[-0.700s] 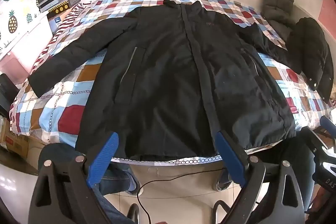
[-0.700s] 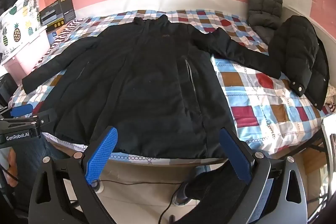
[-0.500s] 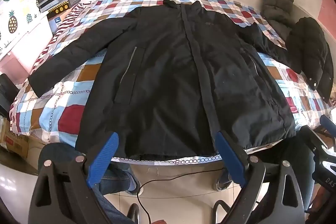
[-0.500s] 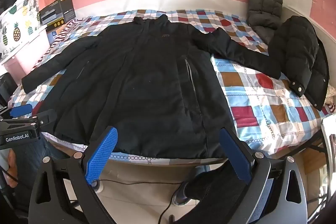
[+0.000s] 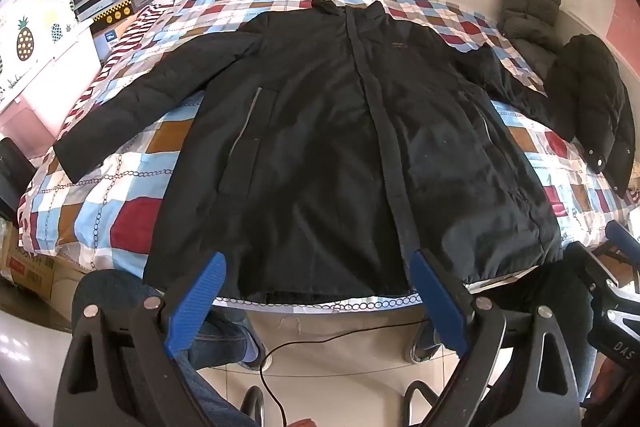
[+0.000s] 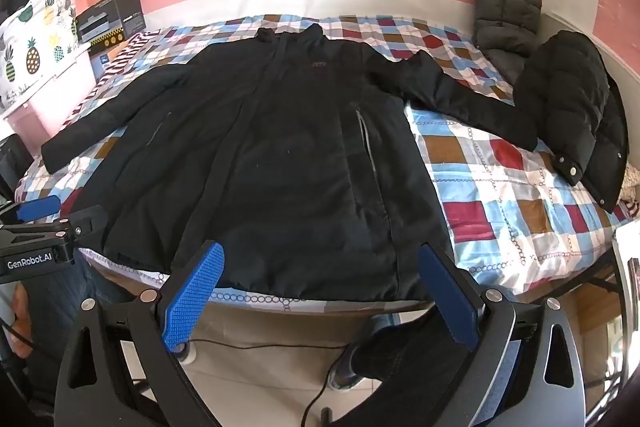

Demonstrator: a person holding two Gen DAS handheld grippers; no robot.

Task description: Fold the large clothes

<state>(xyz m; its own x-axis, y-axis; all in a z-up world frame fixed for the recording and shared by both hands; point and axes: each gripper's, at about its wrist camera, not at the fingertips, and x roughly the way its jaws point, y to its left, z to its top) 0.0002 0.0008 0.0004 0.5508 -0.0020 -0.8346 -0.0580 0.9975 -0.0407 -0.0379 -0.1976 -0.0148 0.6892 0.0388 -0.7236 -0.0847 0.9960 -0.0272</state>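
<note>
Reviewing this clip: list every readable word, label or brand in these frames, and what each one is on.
"GenRobot.AI": white print on the black body of the left gripper, seen in the right wrist view.
"DAS": a cut-off white print on the black body of the right gripper, at the left wrist view's edge.
Black and yellow cardboard box: print too small to read.
Small chest logo on the black jacket: blurred.

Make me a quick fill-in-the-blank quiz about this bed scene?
1. The black jacket lies spread flat with both ___ stretched outward.
2. The bedsheet has a ___ pattern.
3. Both the left gripper and right gripper are ___.

Missing words: sleeves; checkered; open
</note>
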